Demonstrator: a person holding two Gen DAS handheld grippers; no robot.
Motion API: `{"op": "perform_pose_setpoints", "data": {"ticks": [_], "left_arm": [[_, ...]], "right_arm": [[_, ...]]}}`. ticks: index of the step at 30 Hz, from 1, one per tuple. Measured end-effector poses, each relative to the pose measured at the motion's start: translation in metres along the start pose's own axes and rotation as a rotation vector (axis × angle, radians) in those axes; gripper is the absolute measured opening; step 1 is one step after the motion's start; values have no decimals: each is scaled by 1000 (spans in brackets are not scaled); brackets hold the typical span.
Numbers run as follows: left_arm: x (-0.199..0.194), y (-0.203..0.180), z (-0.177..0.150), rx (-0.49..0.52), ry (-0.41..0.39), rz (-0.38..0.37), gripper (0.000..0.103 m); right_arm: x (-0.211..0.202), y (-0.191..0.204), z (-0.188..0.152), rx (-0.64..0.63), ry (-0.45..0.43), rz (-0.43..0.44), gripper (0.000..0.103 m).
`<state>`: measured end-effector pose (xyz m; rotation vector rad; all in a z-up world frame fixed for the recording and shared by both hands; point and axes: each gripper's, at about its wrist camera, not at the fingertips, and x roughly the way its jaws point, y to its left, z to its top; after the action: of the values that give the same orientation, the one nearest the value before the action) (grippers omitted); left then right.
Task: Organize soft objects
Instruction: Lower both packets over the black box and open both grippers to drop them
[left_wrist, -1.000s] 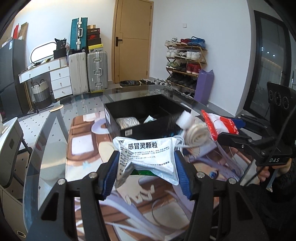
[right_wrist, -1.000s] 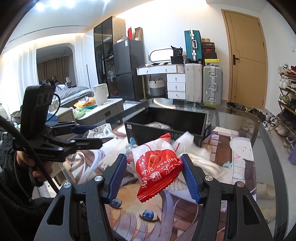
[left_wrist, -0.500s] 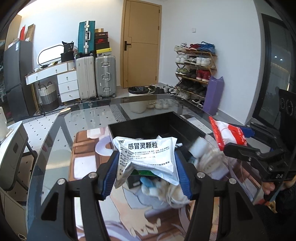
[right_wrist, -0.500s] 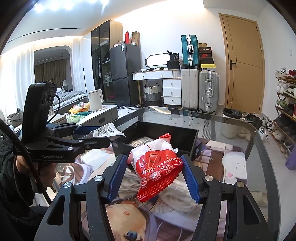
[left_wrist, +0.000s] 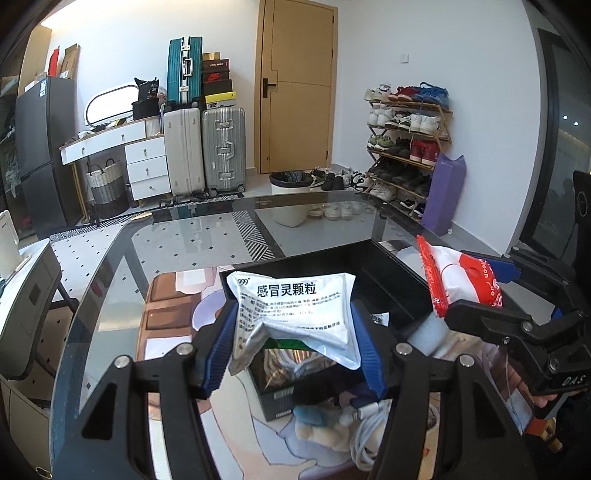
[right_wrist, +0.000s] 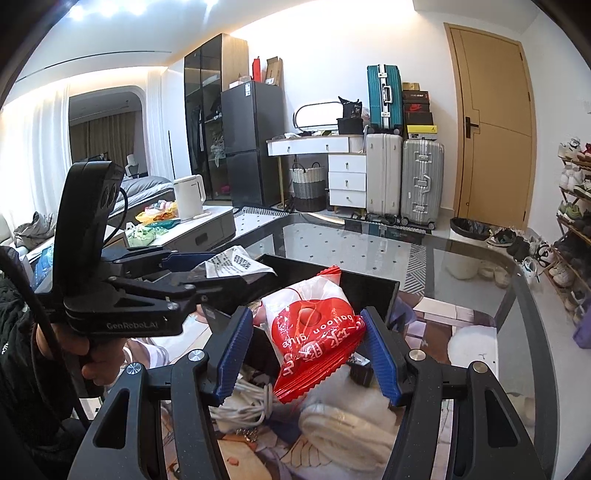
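The left gripper (left_wrist: 295, 345) grasps a silver-white foil medicine pouch (left_wrist: 295, 314) above the open black rectangular storage box (left_wrist: 388, 280). Right of it, the right gripper (right_wrist: 308, 352) clamps a red-and-white plastic balloon packet (right_wrist: 314, 332) over the same box.

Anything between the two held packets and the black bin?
Nothing visible. The left gripper holds the white medicine sachet just over the open black plastic bin; the right gripper holds the red-and-white balloon packet beside it.
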<state>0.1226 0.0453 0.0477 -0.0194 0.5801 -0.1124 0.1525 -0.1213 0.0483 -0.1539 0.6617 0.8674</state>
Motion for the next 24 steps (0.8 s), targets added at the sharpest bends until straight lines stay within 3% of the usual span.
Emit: {"op": "perform_pose_setpoints", "data": {"ticks": [24], "left_arm": [[50,-6,8,-12,48,73,62]], "right_arm": [[57,-20,17,-24,69,-13,61]]}}
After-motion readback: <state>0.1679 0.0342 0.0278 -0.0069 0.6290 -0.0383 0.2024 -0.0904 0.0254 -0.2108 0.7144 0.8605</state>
